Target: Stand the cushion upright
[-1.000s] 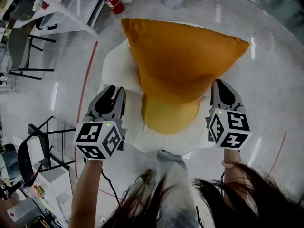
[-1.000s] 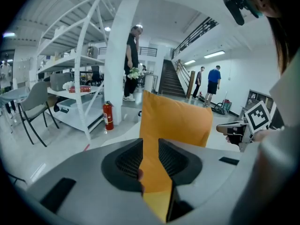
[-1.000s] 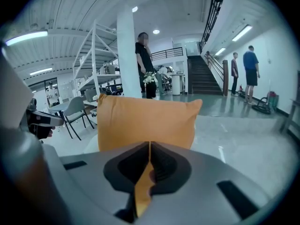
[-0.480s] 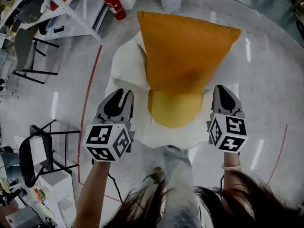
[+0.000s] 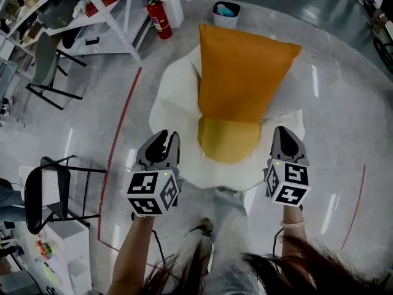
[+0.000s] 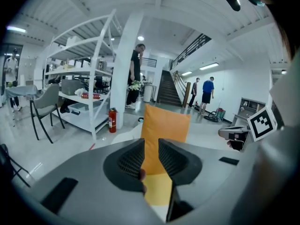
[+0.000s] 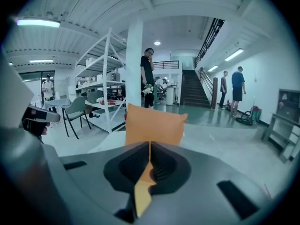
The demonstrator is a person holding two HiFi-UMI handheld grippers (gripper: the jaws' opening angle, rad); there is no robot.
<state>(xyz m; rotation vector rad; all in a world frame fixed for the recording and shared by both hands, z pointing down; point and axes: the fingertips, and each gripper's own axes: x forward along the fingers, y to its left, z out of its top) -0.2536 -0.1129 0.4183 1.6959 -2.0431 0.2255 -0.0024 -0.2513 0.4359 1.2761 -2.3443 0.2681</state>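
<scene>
Holding both grippers out ahead on bare forearms, the person has the left gripper point(image 5: 163, 140) and the right gripper point(image 5: 284, 133) tipped forward and slightly down, one on each side of the near edge of a white padded seat point(image 5: 172, 97). Neither touches the orange cushion point(image 5: 245, 72), which stands upright on that seat, top corners pointing away, with a paler yellow patch point(image 5: 227, 140) at its foot.

Over to the left gripper view: its fingers point(image 6: 130, 159) are spread, the gap empty, the cushion point(image 6: 165, 125) framed well beyond them. The right gripper view has its fingers point(image 7: 164, 165) pressed together, only a thin slit left, and the cushion point(image 7: 154, 125) rising behind. These low views also bring in a white pillar point(image 6: 126, 69), a person point(image 6: 135, 74) standing by it, a staircase point(image 6: 166, 86) and two more people point(image 6: 206, 93) near its foot, none of which the head view shows.

From above: a red fire extinguisher point(image 5: 159, 18), white shelving point(image 5: 92, 5), a bin point(image 5: 226, 12) behind the seat, a black chair point(image 5: 46, 195) at left, a red line point(image 5: 120, 128) on the floor. Nothing lies between grippers and cushion.
</scene>
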